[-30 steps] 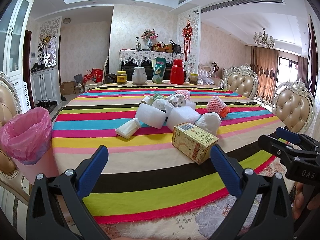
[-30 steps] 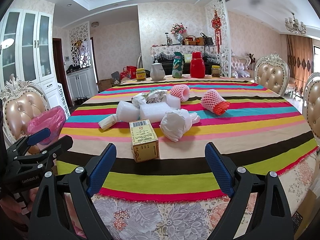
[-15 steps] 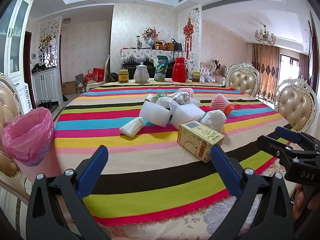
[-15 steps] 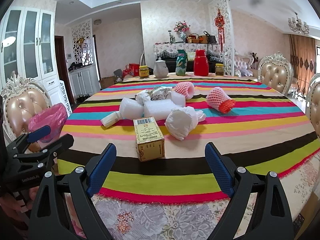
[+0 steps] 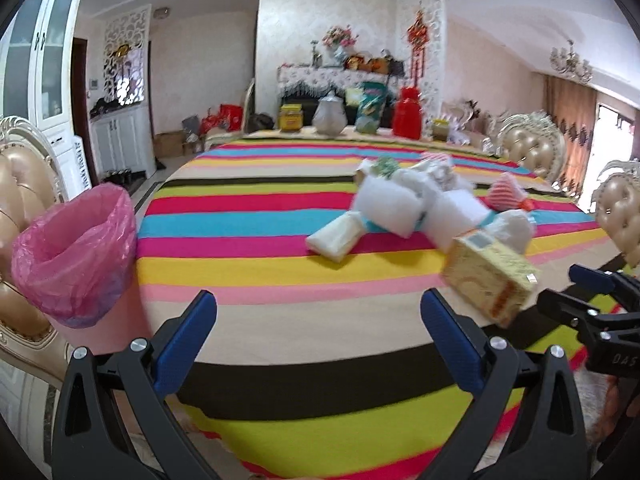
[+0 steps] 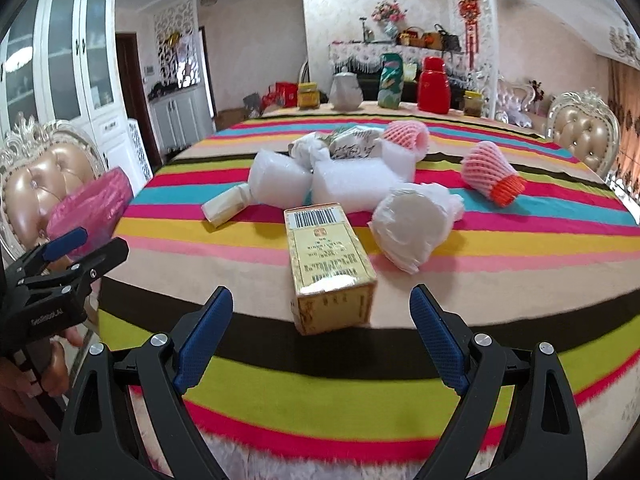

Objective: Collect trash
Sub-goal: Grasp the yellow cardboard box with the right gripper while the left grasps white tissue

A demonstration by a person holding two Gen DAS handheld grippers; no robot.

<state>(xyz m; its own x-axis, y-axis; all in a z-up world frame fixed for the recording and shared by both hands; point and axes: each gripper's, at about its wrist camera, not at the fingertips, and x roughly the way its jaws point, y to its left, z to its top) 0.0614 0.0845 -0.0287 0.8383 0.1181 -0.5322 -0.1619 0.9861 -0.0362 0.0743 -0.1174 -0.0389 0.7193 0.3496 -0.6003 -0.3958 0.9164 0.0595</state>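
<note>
striped tablecloth (image 6: 500, 240), scattered trash, tufted chairs (image 6: 584, 136), pink-lined bin (image 5: 76, 252), white cabinets (image 6: 60, 68)

Black plastic frames on left tool (image 5: 318, 322) and right tool (image 6: 322, 318), blue textured pads (image 6: 434, 336) inside, silver screws at pivots, white lettering moulded along each side body.

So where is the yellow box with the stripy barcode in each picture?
Left wrist view: the yellow box is at the right, blurred, just past the right finger of the open left hand-held gripper.
Right wrist view: the box is in the middle, straight ahead of the open right hand-held gripper.
Shared landmark: the red jug at the table's far edge.
</note>
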